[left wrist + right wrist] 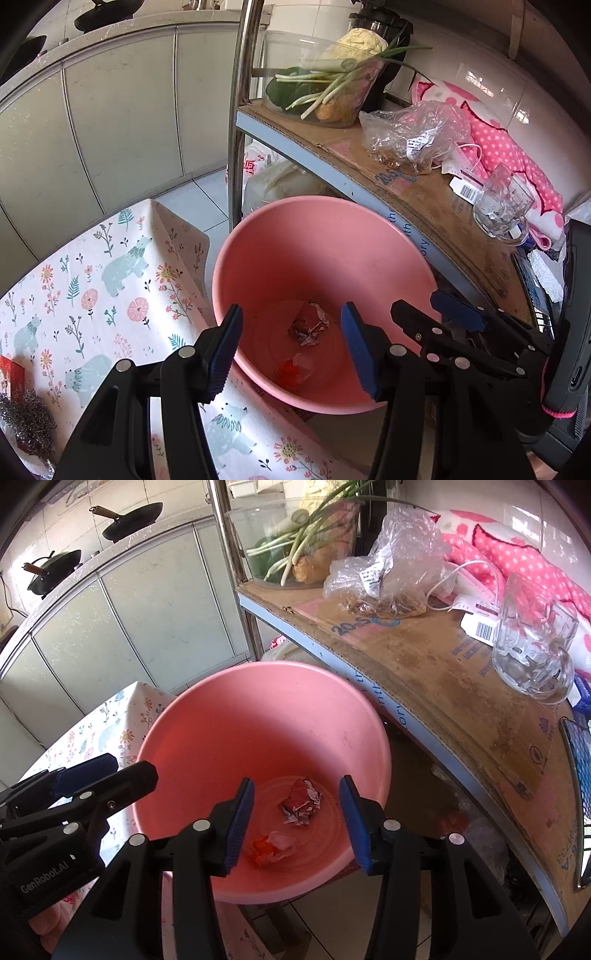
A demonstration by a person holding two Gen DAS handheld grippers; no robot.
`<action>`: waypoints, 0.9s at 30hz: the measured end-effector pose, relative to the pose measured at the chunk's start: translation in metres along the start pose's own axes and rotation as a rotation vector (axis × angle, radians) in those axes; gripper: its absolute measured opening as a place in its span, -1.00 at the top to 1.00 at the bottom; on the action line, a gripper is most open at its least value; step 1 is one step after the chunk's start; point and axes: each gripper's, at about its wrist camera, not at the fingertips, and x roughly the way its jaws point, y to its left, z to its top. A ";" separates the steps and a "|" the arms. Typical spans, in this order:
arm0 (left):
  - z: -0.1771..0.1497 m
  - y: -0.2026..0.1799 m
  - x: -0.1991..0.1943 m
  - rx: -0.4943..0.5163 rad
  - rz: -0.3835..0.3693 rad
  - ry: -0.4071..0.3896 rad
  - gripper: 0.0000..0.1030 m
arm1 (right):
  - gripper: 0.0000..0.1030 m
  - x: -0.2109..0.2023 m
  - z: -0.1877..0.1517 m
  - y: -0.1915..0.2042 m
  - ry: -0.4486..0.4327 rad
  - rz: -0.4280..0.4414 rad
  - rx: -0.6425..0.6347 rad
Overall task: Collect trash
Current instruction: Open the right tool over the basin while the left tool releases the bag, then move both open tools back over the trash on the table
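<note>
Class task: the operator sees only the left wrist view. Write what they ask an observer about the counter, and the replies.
Operator: Both grippers over the pink basin, open?
Observer: Yes. The right gripper is open and empty above the crumpled wrapper.
Operator: What are those dark shapes on the counter?
Observer: Two black woks, each with a wooden handle.
Operator: Is the glass mug empty?
Observer: It appears empty.

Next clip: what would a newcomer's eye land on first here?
The big pink bucket fills the middle of both views, with two crumpled scraps, a reddish wrapper and an orange bit, at its bottom. Both tools, left and right, hang open and empty above it. On the shelf at right lies a clear plastic bag.
</note>
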 end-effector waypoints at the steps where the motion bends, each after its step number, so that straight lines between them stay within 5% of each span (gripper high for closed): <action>1: -0.001 0.000 -0.003 0.000 0.000 -0.004 -0.06 | 0.05 -0.002 0.000 0.000 -0.004 0.002 -0.001; 27: -0.035 0.016 -0.115 -0.006 -0.018 -0.142 -0.06 | 0.05 -0.090 -0.028 0.039 -0.124 0.121 -0.104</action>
